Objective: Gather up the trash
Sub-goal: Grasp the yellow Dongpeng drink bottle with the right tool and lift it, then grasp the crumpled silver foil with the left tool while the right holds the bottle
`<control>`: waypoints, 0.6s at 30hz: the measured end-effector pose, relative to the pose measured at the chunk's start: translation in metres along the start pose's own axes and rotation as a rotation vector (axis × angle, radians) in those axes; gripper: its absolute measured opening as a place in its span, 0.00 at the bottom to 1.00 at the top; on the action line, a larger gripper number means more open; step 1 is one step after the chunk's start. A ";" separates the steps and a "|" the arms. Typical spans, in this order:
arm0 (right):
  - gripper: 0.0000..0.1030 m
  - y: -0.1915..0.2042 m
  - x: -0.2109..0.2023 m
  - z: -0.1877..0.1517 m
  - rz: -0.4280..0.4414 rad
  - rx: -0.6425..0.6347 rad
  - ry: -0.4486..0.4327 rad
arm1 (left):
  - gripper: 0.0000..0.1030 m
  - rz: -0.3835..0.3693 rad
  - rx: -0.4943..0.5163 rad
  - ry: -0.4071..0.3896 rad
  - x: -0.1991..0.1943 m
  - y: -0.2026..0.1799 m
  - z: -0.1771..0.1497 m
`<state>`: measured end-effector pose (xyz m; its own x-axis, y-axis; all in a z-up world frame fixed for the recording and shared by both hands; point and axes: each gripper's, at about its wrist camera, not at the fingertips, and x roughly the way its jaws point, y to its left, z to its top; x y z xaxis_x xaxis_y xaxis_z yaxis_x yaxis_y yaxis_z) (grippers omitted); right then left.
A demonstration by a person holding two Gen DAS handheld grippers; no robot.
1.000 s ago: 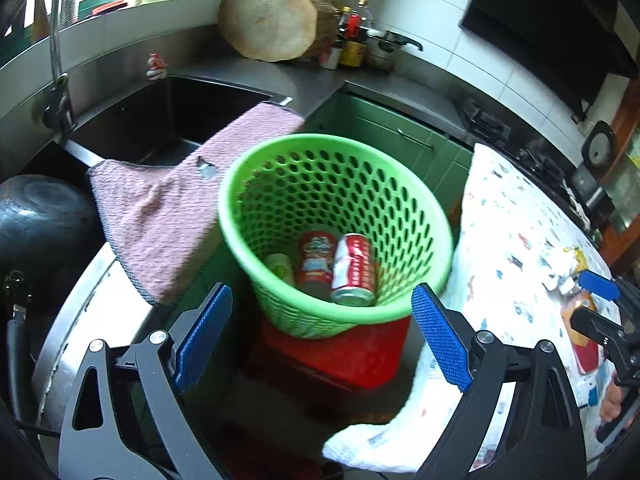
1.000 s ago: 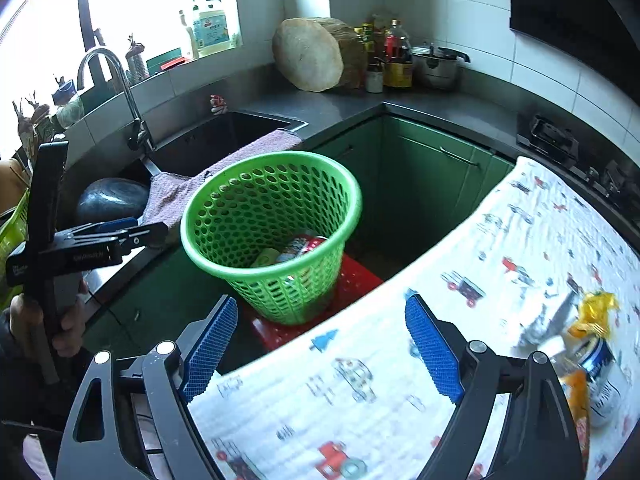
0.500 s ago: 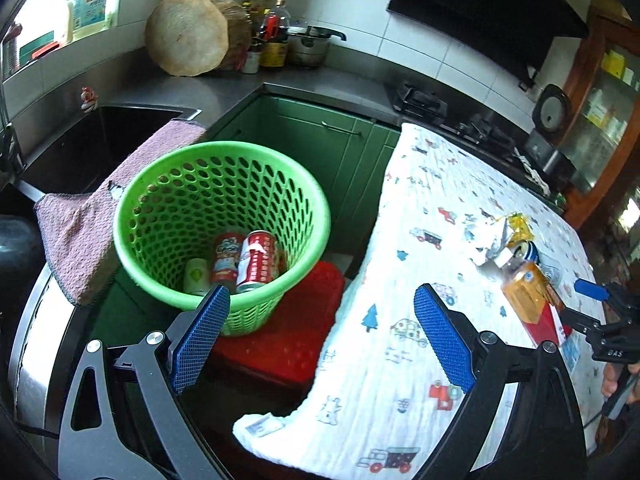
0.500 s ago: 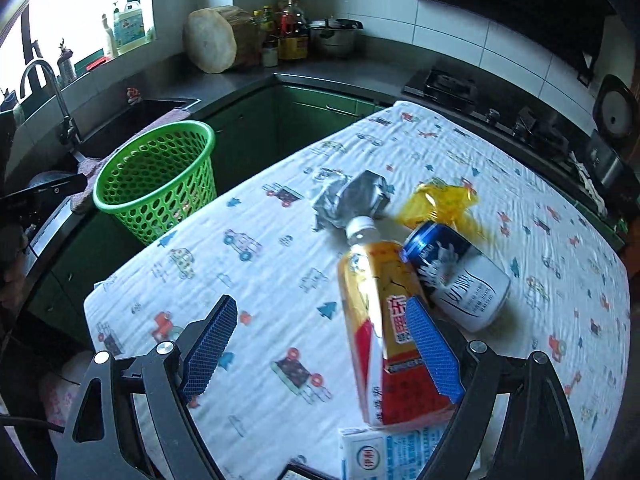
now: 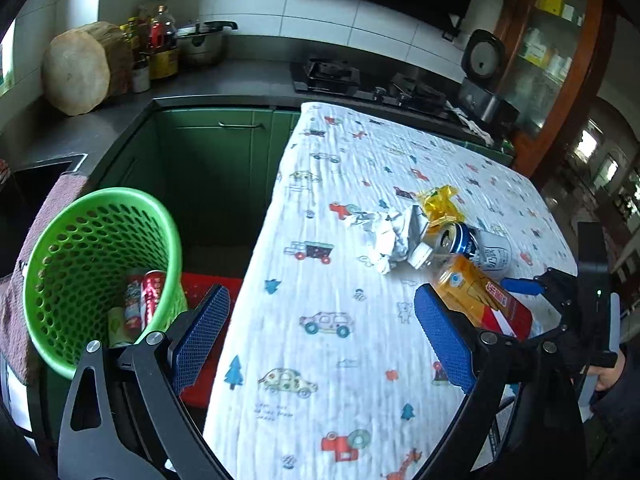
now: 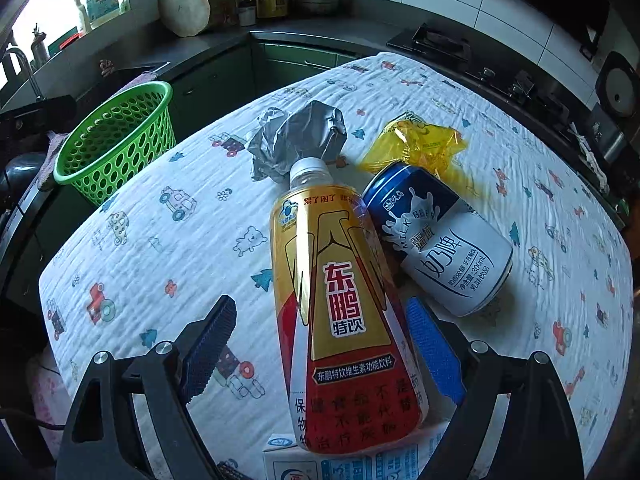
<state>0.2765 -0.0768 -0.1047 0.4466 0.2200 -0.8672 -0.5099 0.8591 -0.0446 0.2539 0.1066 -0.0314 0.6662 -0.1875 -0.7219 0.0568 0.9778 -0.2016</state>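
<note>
A yellow-and-red drink bottle (image 6: 344, 300) lies on the printed tablecloth (image 6: 160, 248), cap pointing away. My right gripper (image 6: 320, 348) is open and straddles its lower half; the left pad stands well clear of it. Beside the bottle lie a blue-and-white can (image 6: 440, 240), a crumpled silver wrapper (image 6: 300, 140), a yellow wrapper (image 6: 416, 148) and a small carton (image 6: 352, 468). My left gripper (image 5: 320, 336) is open and empty over the table's near edge, short of the same pile, where the bottle (image 5: 480, 296) and the can (image 5: 480, 244) show. The green basket (image 5: 100, 272) holds several cans.
The basket stands on a red stool (image 5: 208, 292) in the gap between the table and the green cabinets (image 5: 216, 160). A pink towel (image 5: 16, 312) hangs beside it. A sink, a round chopping block (image 5: 76, 72), bottles and a stove (image 5: 332, 76) line the counter behind.
Both views swung from the basket to the table. My right gripper came down over the bottle, which now lies between its jaws. My left gripper moved right, away from the basket.
</note>
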 end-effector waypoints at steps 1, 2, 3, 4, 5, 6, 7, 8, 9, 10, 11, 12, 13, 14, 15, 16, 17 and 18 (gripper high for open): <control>0.81 -0.001 0.002 0.001 0.003 -0.001 0.003 | 0.90 -0.015 0.008 0.008 0.006 -0.005 0.004; 0.81 -0.001 0.005 0.001 0.004 -0.002 0.009 | 0.90 -0.027 0.016 0.016 0.012 -0.010 0.008; 0.81 -0.001 0.008 0.002 0.001 -0.005 0.016 | 0.90 -0.038 0.025 0.025 0.019 -0.015 0.011; 0.81 -0.001 0.011 0.003 -0.003 -0.009 0.022 | 0.90 -0.050 0.034 0.032 0.026 -0.020 0.015; 0.81 -0.002 0.013 0.004 -0.003 -0.012 0.028 | 0.90 -0.059 0.040 0.037 0.031 -0.025 0.018; 0.81 -0.002 0.016 0.005 -0.001 -0.016 0.035 | 0.90 -0.069 0.047 0.043 0.037 -0.029 0.022; 0.81 -0.002 0.018 0.005 -0.004 -0.019 0.037 | 0.90 -0.080 0.052 0.048 0.043 -0.033 0.025; 0.79 -0.002 0.019 0.005 -0.004 -0.021 0.039 | 0.90 -0.089 0.053 0.053 0.049 -0.037 0.029; 0.74 -0.002 0.020 0.005 0.000 -0.021 0.044 | 0.90 -0.102 0.053 0.059 0.056 -0.039 0.032; 0.73 -0.002 0.021 0.005 -0.003 -0.018 0.046 | 0.90 -0.115 0.053 0.066 0.063 -0.042 0.036; 0.69 -0.003 0.021 0.005 -0.009 -0.017 0.045 | 0.90 -0.123 0.052 0.073 0.070 -0.045 0.039; 0.65 -0.003 0.021 0.005 -0.014 -0.016 0.044 | 0.90 -0.128 0.054 0.079 0.077 -0.047 0.042; 0.65 -0.003 0.020 0.005 -0.015 -0.013 0.041 | 0.88 -0.133 0.059 0.085 0.083 -0.050 0.043; 0.64 -0.004 0.019 0.005 -0.009 -0.008 0.040 | 0.88 -0.138 0.067 0.090 0.089 -0.053 0.045; 0.64 -0.004 0.019 0.005 -0.007 -0.004 0.040 | 0.88 -0.140 0.079 0.094 0.094 -0.056 0.046; 0.64 -0.003 0.018 0.004 -0.008 -0.006 0.038 | 0.88 -0.141 0.089 0.098 0.100 -0.059 0.048; 0.64 -0.002 0.018 0.004 -0.009 -0.008 0.035 | 0.88 -0.143 0.099 0.101 0.104 -0.061 0.048; 0.64 -0.001 0.017 0.003 -0.009 -0.010 0.032 | 0.88 -0.143 0.106 0.104 0.109 -0.063 0.050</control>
<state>0.2867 -0.0720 -0.1183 0.4278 0.1976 -0.8820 -0.5132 0.8564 -0.0570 0.3603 0.0294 -0.0645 0.5660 -0.3288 -0.7560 0.2268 0.9437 -0.2406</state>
